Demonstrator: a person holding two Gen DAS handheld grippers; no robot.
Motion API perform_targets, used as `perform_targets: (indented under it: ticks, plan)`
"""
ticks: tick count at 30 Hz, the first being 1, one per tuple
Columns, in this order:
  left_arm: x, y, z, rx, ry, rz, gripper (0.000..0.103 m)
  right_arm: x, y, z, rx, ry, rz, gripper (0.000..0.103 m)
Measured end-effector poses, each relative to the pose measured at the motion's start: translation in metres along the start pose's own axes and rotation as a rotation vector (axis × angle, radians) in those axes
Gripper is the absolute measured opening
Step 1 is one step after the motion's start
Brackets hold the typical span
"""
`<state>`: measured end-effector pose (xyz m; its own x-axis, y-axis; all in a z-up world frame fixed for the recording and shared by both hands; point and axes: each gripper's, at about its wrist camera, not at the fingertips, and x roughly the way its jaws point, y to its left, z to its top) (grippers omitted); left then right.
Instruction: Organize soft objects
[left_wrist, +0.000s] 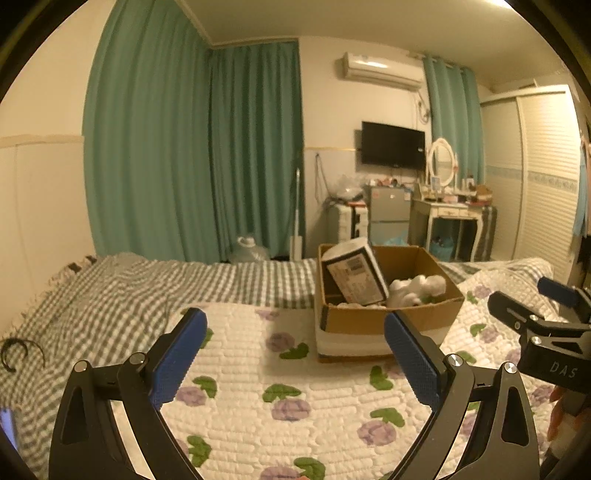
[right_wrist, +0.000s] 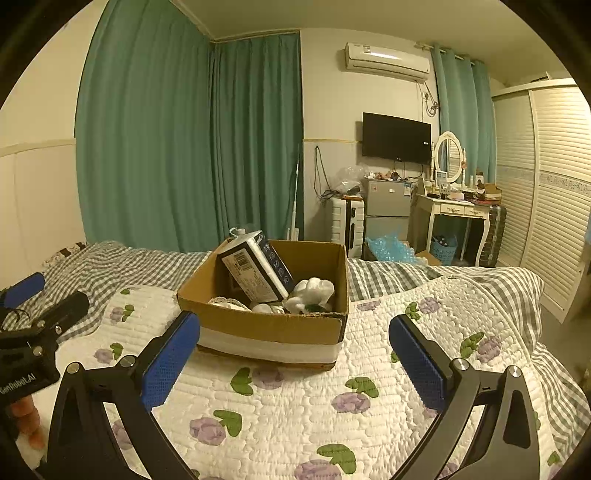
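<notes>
A brown cardboard box (left_wrist: 388, 320) (right_wrist: 266, 326) stands on the white quilt with purple flowers (left_wrist: 295, 387) (right_wrist: 314, 406). Inside it a wrapped tissue pack (left_wrist: 354, 273) (right_wrist: 255, 269) leans upright, beside a white plush toy (left_wrist: 417, 290) (right_wrist: 312, 293) and other soft white items. My left gripper (left_wrist: 295, 350) is open and empty, above the quilt in front of and left of the box. My right gripper (right_wrist: 295, 354) is open and empty, close in front of the box. Each gripper shows at the edge of the other's view.
A grey checked blanket (left_wrist: 110, 295) covers the bed's far side. A black hair clip (left_wrist: 20, 352) lies on it at the left. Green curtains (left_wrist: 192, 147), a small fridge (right_wrist: 388, 206), a dressing table (right_wrist: 458, 210) and a wardrobe (right_wrist: 554, 184) stand beyond the bed.
</notes>
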<state>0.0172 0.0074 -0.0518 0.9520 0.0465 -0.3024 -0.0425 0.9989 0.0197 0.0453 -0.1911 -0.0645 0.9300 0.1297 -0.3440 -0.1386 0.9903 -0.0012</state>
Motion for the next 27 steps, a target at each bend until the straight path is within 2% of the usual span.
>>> perform_targets:
  ticks: [27]
  plan:
    - [-0.0026,-0.0012,-0.0034,0.009,0.013,0.013,0.099,-0.0015,0.0037,-0.0018,-0.008,-0.001,0.001,0.103]
